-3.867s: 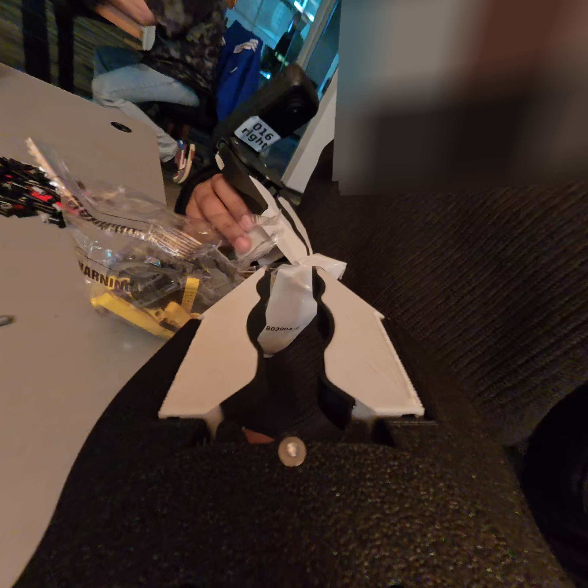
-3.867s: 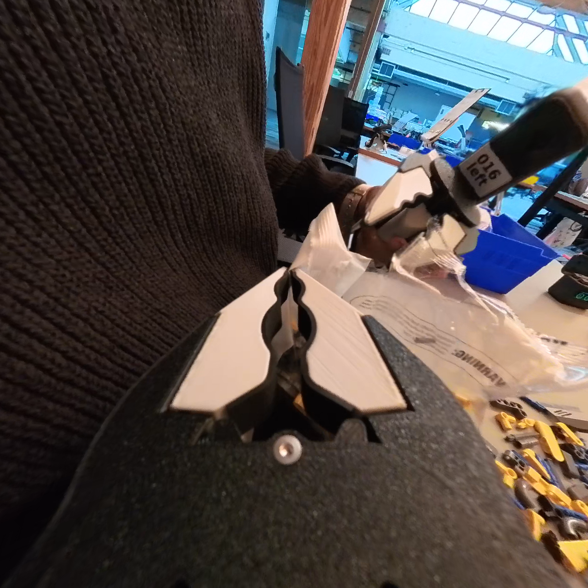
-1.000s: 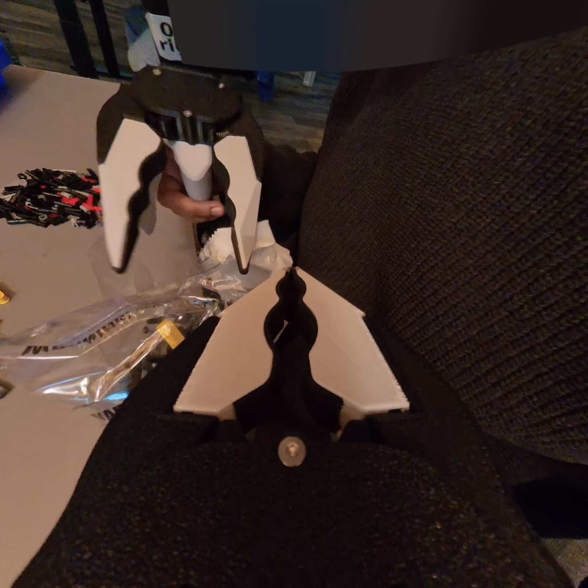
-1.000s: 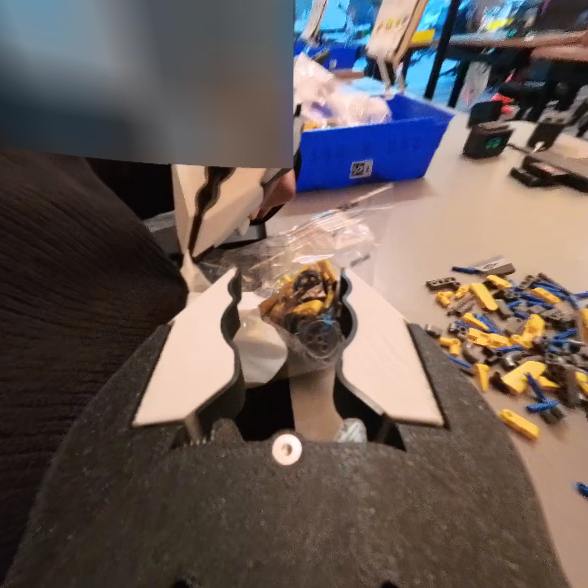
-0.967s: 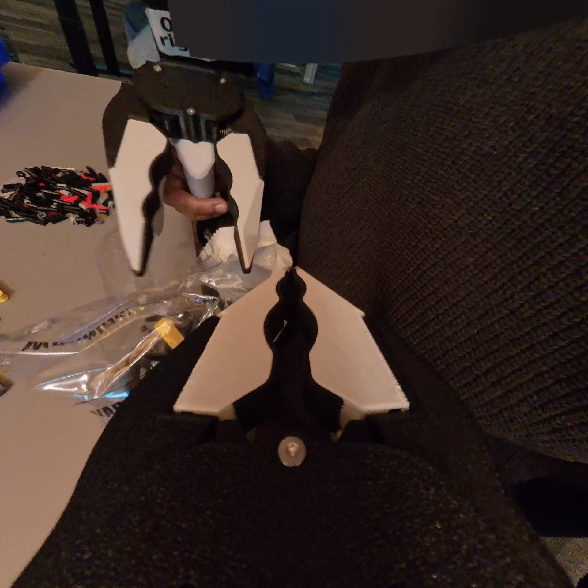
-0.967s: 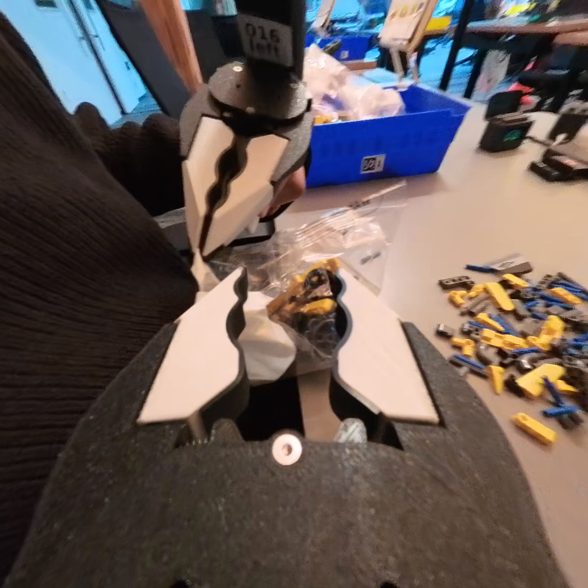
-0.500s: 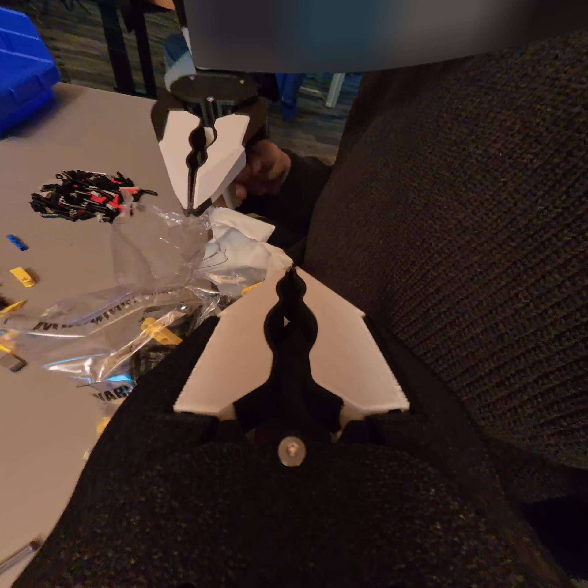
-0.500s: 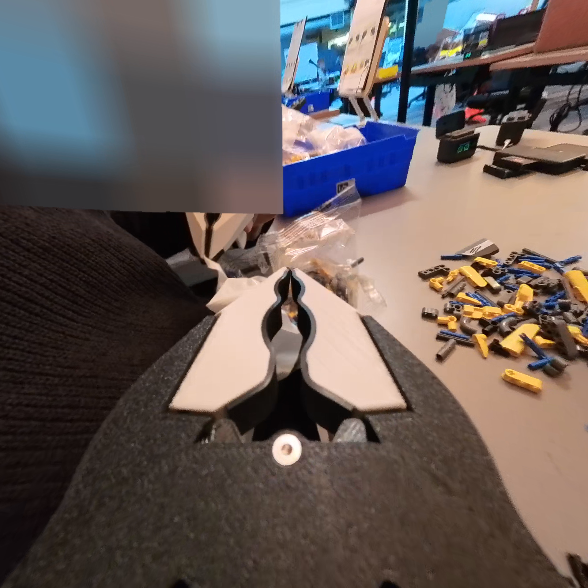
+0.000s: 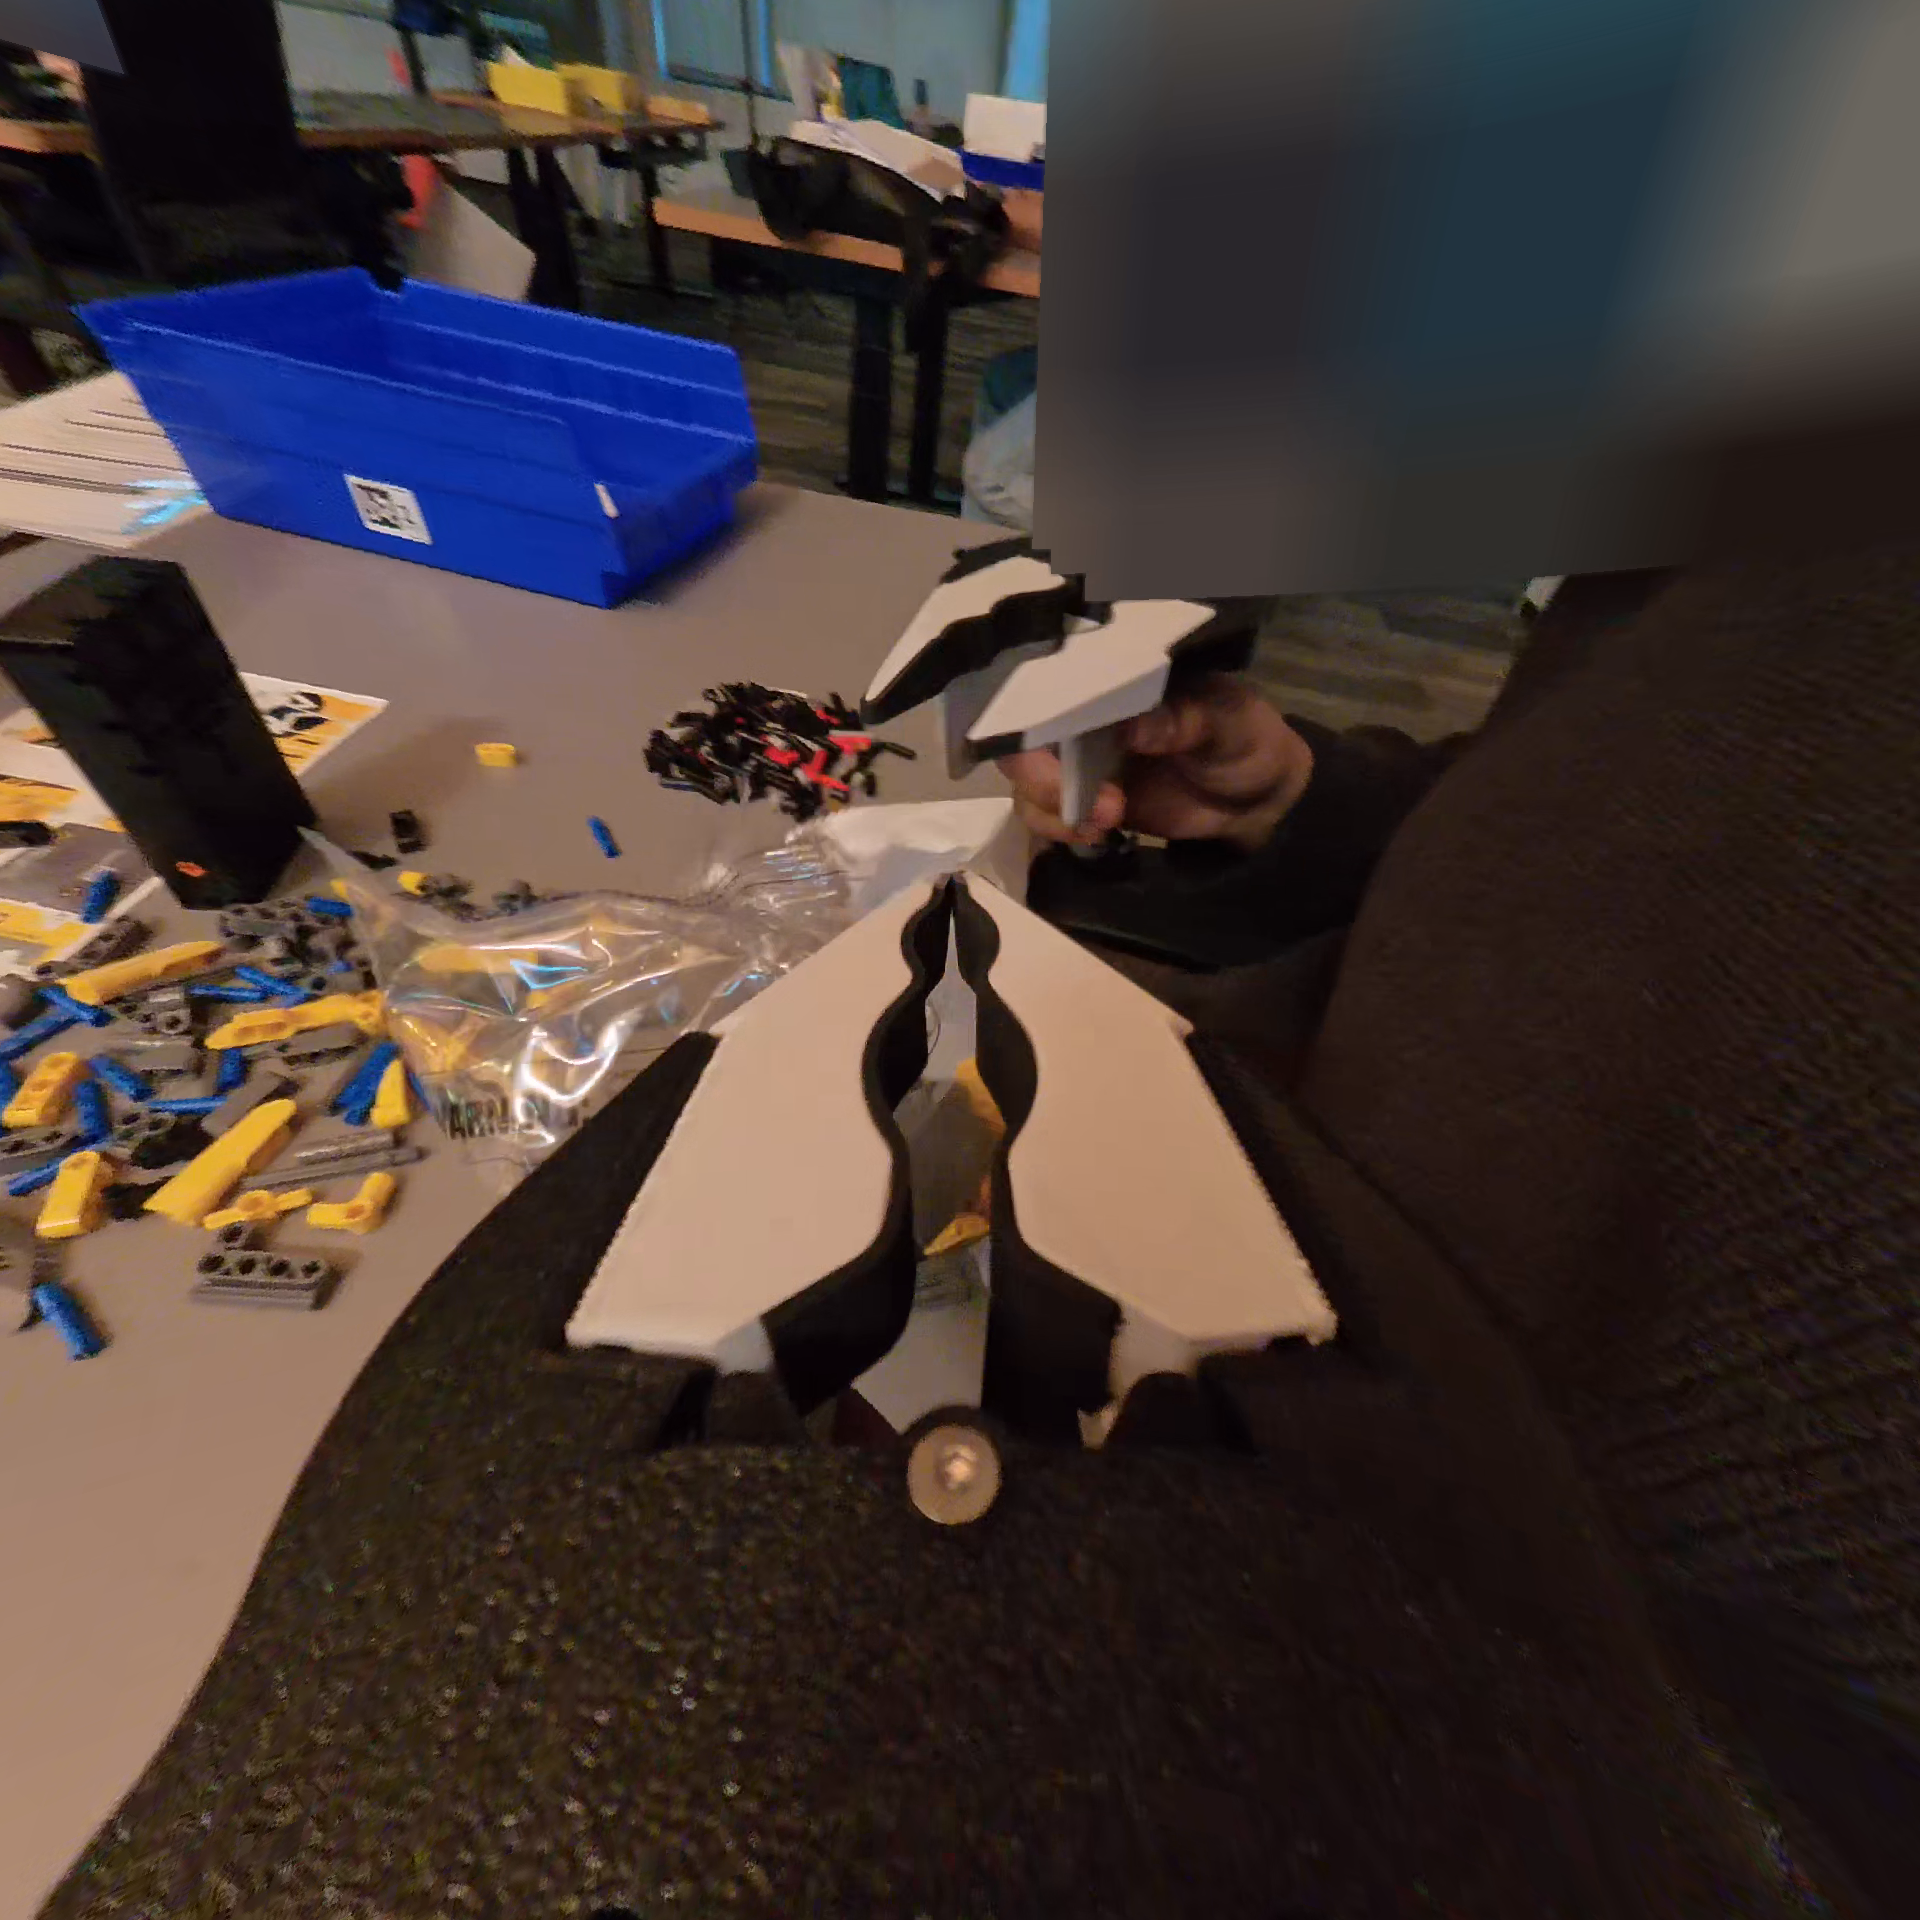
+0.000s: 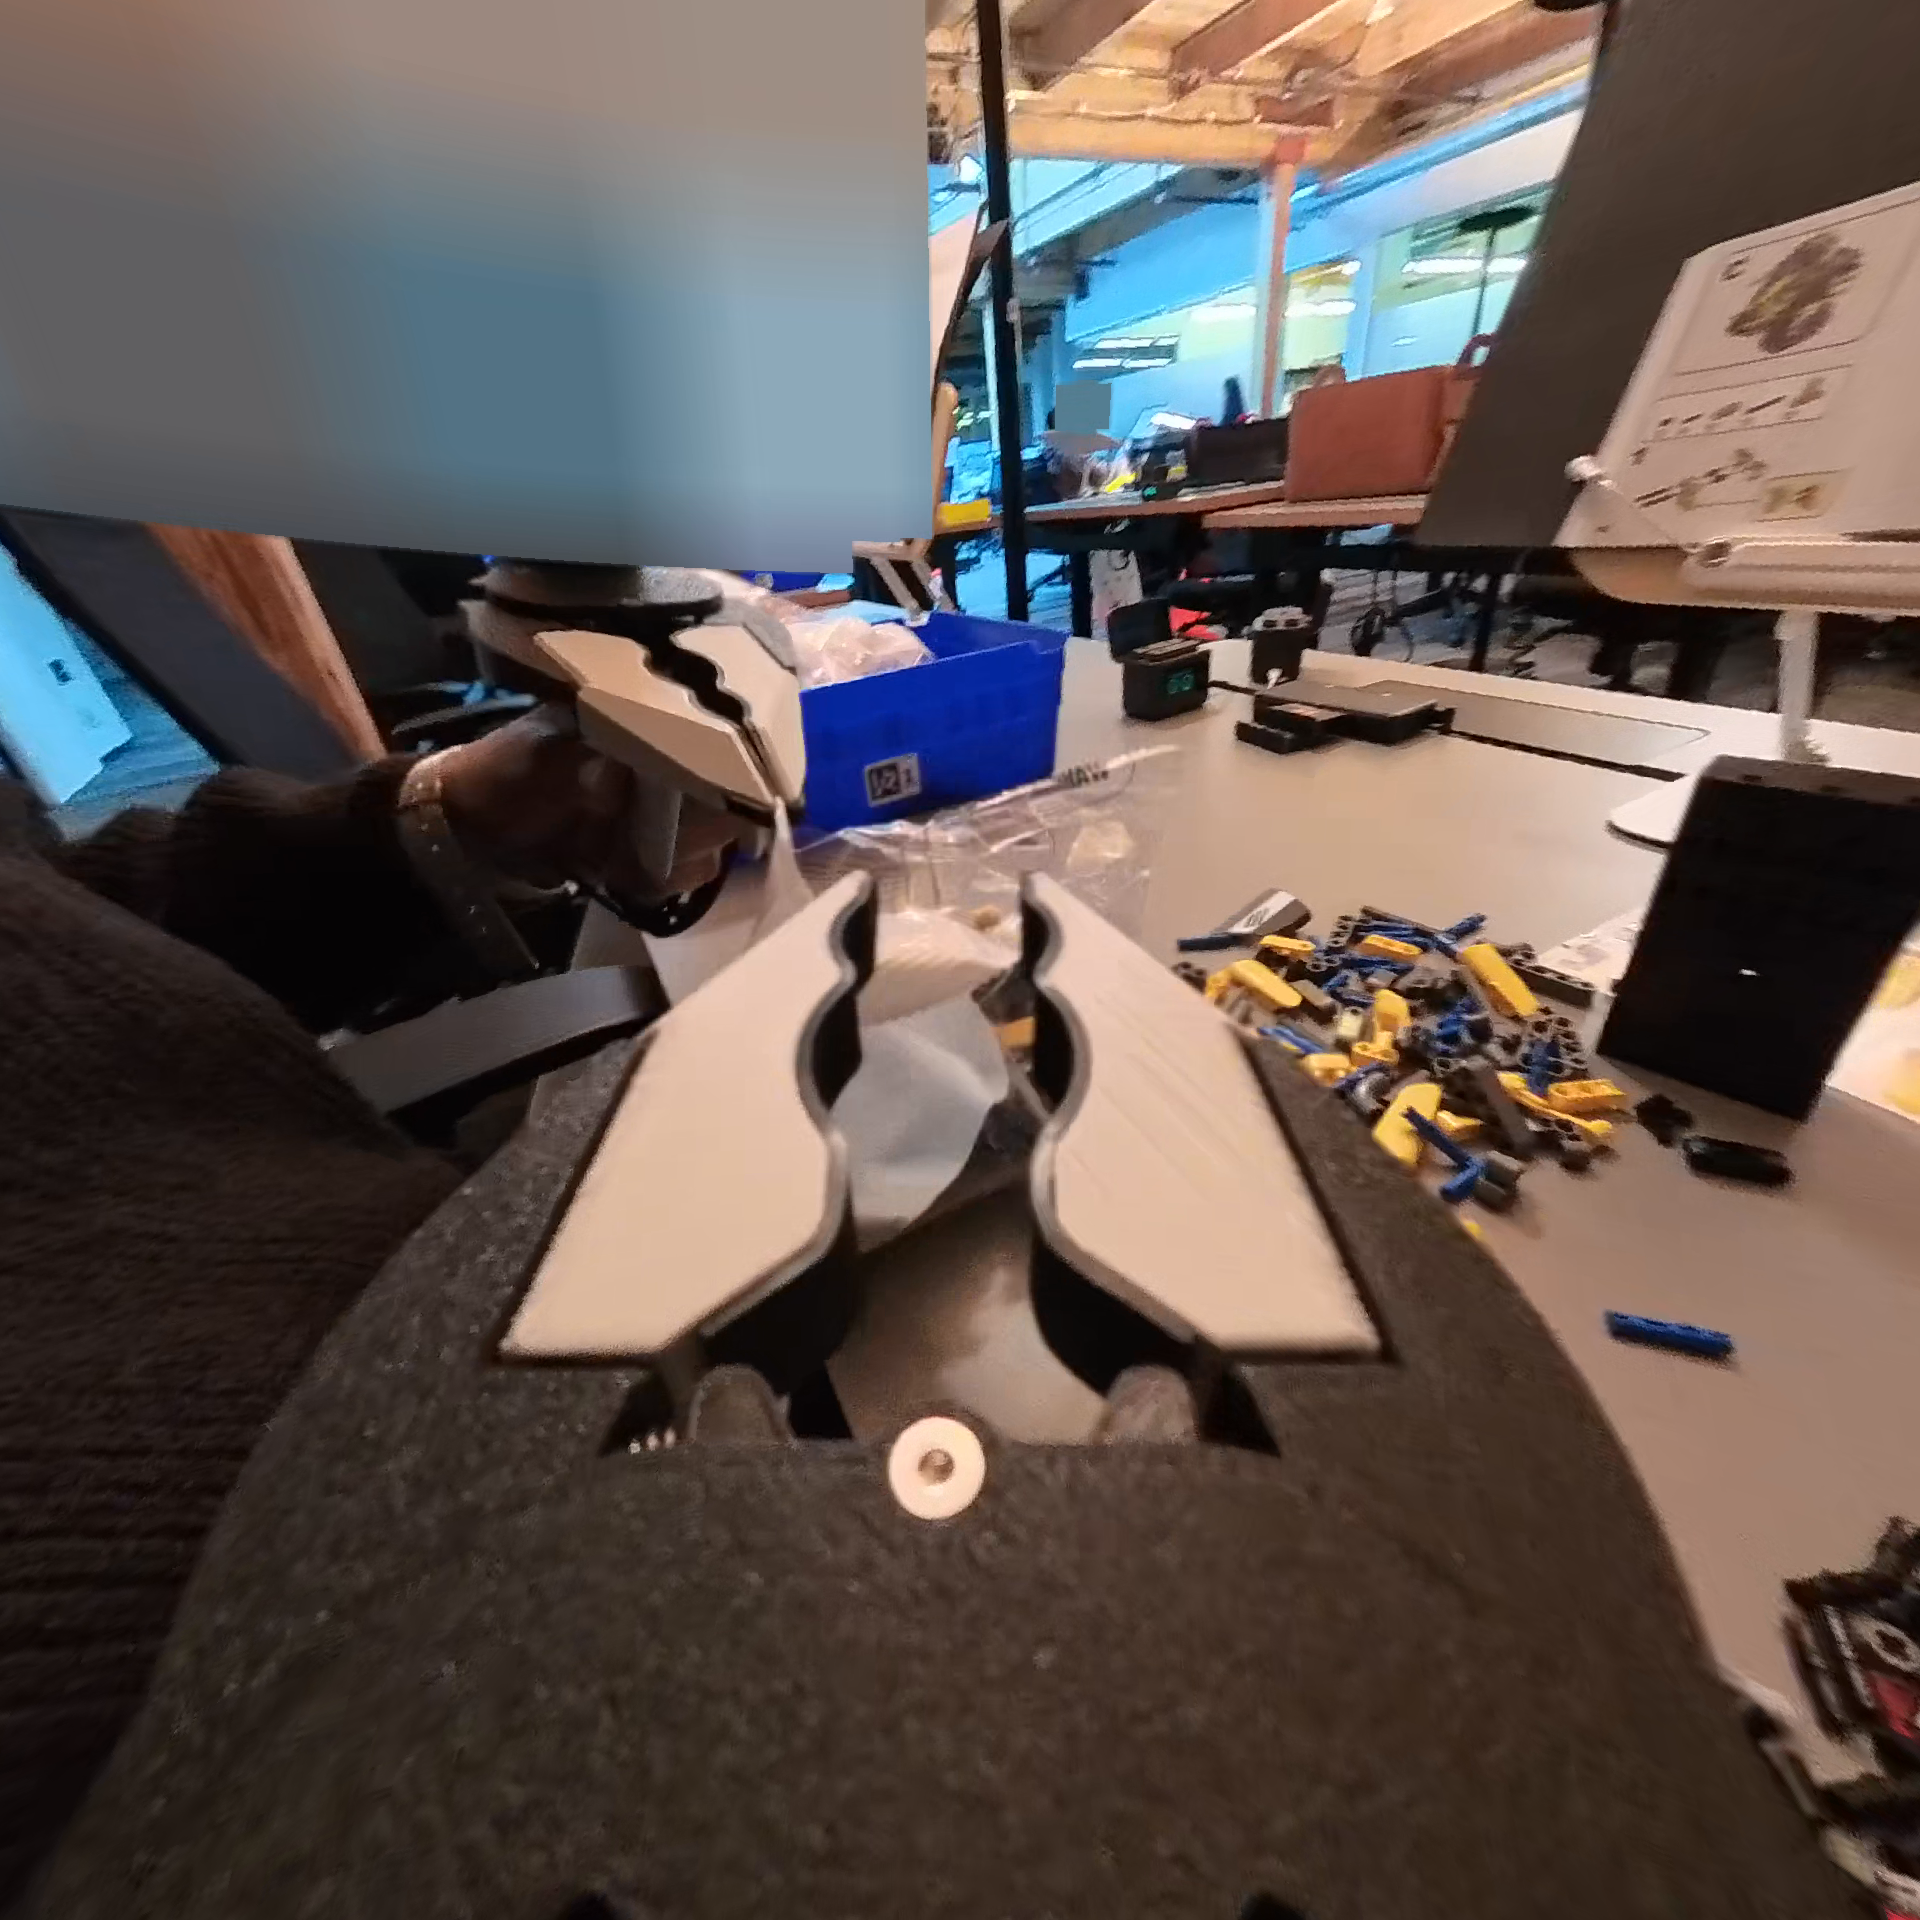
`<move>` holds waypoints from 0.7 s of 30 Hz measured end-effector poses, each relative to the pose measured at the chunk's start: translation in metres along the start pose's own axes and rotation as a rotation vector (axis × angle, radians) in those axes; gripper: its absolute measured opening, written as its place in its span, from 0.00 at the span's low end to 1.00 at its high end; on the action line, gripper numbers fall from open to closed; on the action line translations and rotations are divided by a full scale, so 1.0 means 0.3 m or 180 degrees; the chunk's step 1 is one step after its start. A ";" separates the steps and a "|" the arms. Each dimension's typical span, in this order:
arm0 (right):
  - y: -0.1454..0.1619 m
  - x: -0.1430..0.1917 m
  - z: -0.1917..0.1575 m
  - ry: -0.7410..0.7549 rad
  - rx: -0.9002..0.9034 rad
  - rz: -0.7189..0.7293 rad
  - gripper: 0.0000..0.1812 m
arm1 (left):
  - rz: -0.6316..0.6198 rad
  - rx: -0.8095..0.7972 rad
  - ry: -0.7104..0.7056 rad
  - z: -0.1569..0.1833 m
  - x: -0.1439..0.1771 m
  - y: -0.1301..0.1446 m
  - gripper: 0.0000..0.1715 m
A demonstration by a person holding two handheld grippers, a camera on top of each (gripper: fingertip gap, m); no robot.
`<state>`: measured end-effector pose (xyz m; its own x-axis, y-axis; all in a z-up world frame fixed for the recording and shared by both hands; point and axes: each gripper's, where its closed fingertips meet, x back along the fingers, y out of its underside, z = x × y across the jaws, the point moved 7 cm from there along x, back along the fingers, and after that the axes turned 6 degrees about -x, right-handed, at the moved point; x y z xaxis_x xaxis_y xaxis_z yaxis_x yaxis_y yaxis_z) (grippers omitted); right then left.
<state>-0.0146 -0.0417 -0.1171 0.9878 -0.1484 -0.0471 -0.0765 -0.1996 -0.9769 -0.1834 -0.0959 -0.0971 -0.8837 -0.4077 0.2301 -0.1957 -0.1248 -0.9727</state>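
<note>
Left gripper [image 9: 951,883]: tips clenched on clear plastic bag [image 9: 582,977] of yellow pieces, on grey table [image 9: 623,644]. Right gripper [image 10: 945,894]: released, straddling the bag's white end. Farther left: loose yellow, blue, grey bricks [image 9: 156,1060], black box [image 9: 156,727], blue bin [image 9: 436,426].

Dim, warm light over both views; bright daylight glows far behind in the right view; wide-angle bending and soft blur at the edges.
</note>
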 end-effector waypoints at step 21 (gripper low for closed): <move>0.129 0.048 0.085 0.0872 0.0080 -0.0633 0.39 | 0.0403 0.0251 -0.0513 -0.212 -0.065 -0.099 0.00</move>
<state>0.0001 -0.0268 -0.1611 0.9097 -0.3644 0.1994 0.1207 -0.2273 -0.9663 -0.1875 -0.0268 -0.0745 -0.8184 -0.5632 0.1142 -0.0479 -0.1312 -0.9902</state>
